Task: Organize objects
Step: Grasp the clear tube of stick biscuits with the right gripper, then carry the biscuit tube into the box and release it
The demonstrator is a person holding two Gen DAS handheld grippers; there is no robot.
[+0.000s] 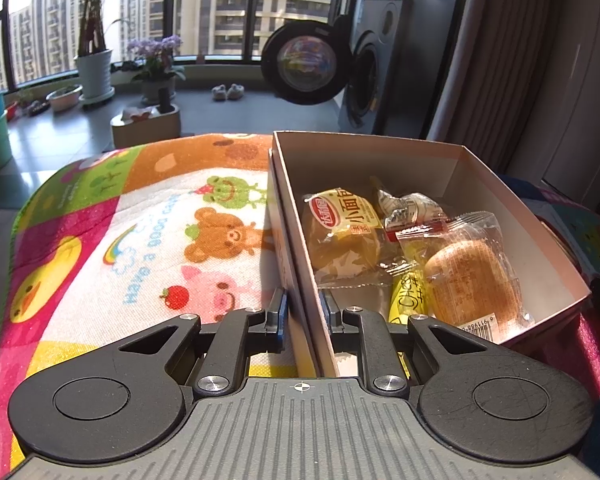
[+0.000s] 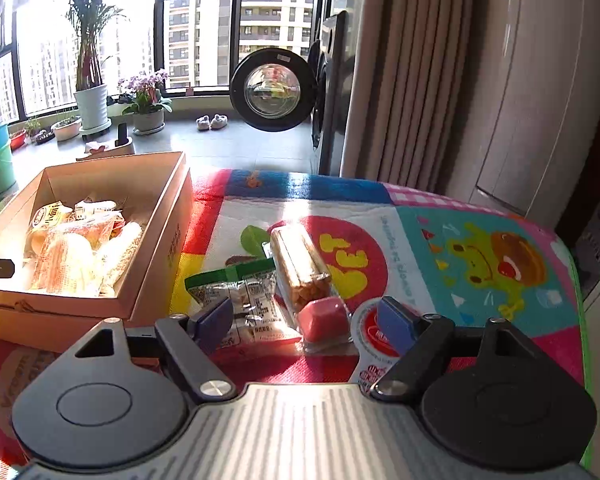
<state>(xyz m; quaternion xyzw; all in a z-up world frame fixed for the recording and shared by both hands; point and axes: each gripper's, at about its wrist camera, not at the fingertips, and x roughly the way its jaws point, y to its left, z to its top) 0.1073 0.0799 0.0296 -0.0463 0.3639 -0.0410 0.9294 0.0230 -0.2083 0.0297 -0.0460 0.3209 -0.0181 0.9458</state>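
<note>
The left gripper [image 1: 303, 312] has its fingers [image 1: 277, 312] clamped on the near left wall of the cardboard box [image 1: 296, 240], one finger outside the wall, one inside. The box sits on the cartoon-printed mat [image 1: 148, 240] that covers the surface. Inside it lie wrapped snacks: a bun in a yellow-labelled wrapper [image 1: 342, 236], a second bun in clear wrap [image 1: 470, 280] near the front right, a yellow packet [image 1: 406, 300] between them, and a silver-and-white sachet [image 1: 410, 208] further back.

Over on the right, the right gripper [image 2: 306, 322] hovers with fingers [image 2: 394, 322] spread wide apart, holding nothing. Between and just ahead of them lies a small pink block in clear wrap [image 2: 325, 318]. A long clear pack of biscuits [image 2: 298, 268] lies just behind it, a green-and-silver packet [image 2: 236, 292] to its left, and a round red-and-white lid [image 2: 374, 344] is partly hidden under the right finger. The box [image 2: 156, 240] stands to the left of these, well filled.
</note>
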